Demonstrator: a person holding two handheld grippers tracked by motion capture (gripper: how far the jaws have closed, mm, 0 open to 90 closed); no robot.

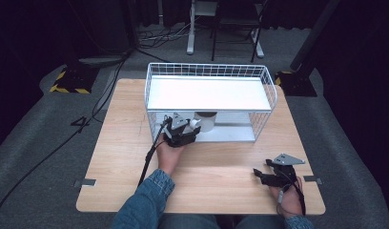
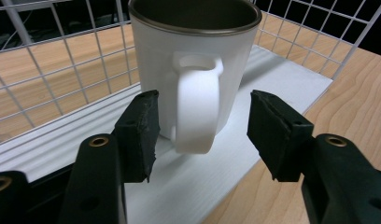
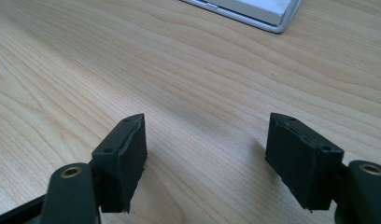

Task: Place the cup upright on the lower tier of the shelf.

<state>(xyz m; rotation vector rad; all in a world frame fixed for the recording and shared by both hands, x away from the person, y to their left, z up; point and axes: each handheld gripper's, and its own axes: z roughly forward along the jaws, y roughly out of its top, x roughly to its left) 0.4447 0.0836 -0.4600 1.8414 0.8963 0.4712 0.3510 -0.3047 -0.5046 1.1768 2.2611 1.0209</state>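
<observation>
A white mug (image 2: pixel 193 70) with a dark metallic inner rim stands upright on the lower white shelf (image 2: pixel 188 186) of a white wire rack (image 1: pixel 209 71), near that shelf's front edge and left of its middle. Its handle (image 2: pixel 195 109) faces the left gripper (image 2: pixel 202 126), whose jaws are spread on either side of the handle without touching it. The rack sits toward the table's (image 1: pixel 121 143) far edge. The right gripper (image 3: pixel 205 144), jaws spread and holding nothing, rests near the table's front right corner.
</observation>
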